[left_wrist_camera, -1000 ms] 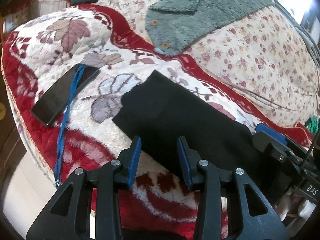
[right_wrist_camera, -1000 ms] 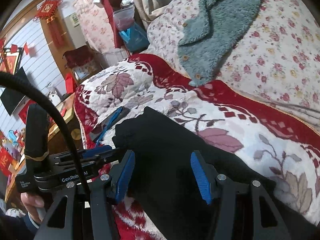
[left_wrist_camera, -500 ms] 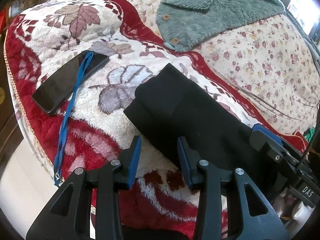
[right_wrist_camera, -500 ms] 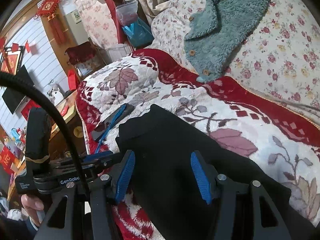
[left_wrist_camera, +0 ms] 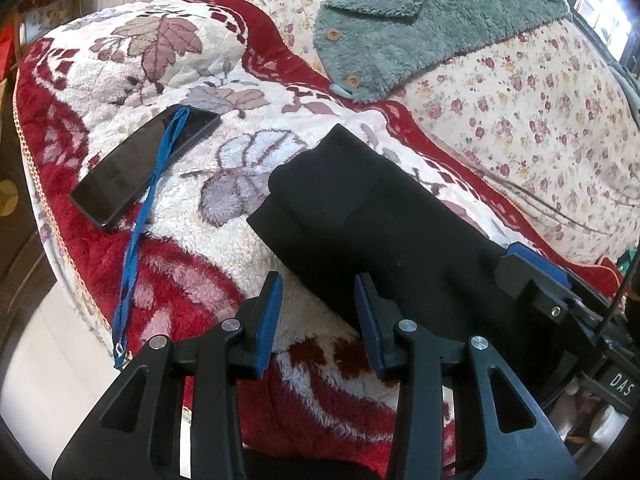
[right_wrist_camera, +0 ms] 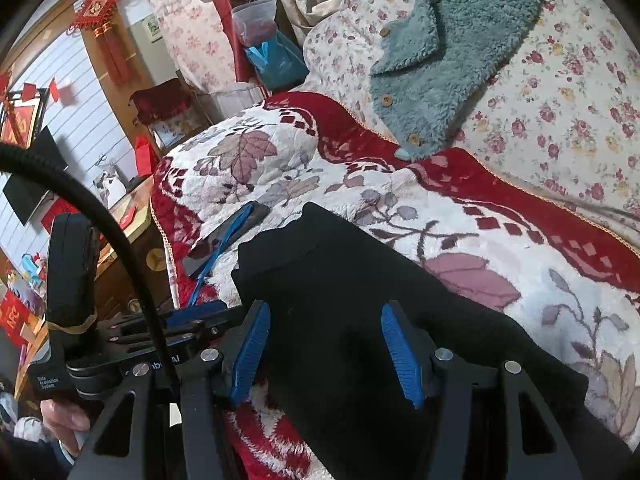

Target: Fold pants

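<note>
The near end of the black pants is running out of sight behind the left gripper and, in the right wrist view, below the bottom edge under the right gripper. The grey fleece garment is being cut off at the top edge. The blue lanyard is covering part of the phone. Wall decorations at far left are appearing too small and distorted to read. The person's hand is lying mostly hidden behind the gripper body.

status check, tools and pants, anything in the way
Left tool open, empty. Right tool open over pants. Pants folded on blanket. Phone alongside, clear.
</note>
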Tool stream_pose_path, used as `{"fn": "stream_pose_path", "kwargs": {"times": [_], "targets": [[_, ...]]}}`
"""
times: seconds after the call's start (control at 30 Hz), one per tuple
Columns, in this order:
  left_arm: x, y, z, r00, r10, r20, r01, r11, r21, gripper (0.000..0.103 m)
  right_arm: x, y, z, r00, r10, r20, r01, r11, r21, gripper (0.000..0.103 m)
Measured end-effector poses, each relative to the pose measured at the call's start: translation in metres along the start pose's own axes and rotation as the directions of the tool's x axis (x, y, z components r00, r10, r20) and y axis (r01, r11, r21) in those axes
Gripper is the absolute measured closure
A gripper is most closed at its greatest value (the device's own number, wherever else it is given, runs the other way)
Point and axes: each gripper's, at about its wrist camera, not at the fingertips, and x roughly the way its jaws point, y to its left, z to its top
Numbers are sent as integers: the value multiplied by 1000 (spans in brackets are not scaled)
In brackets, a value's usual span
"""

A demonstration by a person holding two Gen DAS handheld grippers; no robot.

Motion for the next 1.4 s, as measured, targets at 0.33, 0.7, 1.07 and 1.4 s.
{"fn": "stream_pose_path", "kwargs": {"times": [0.33, 0.7, 1.07, 1.4], "targets": [[0, 0, 0, 1000, 14, 5, -14, 1000, 5, 66, 2, -2, -1, 1000, 4, -9, -4, 1000, 3, 47], [3, 27, 4, 981, -191, -21, 185, 968, -172, 56, 24, -3, 21, 1000, -7, -22, 6, 998, -62, 41], [22, 31, 14, 973, -230, -16, 220, 948, -230, 45, 98, 0, 71, 991, -4, -133, -23, 980, -200, 40], [41, 26, 17, 971, -237, -21, 227, 947, -227, 36, 161, -9, 88, 955, 135, -263, -181, 971, -158, 61]]}}
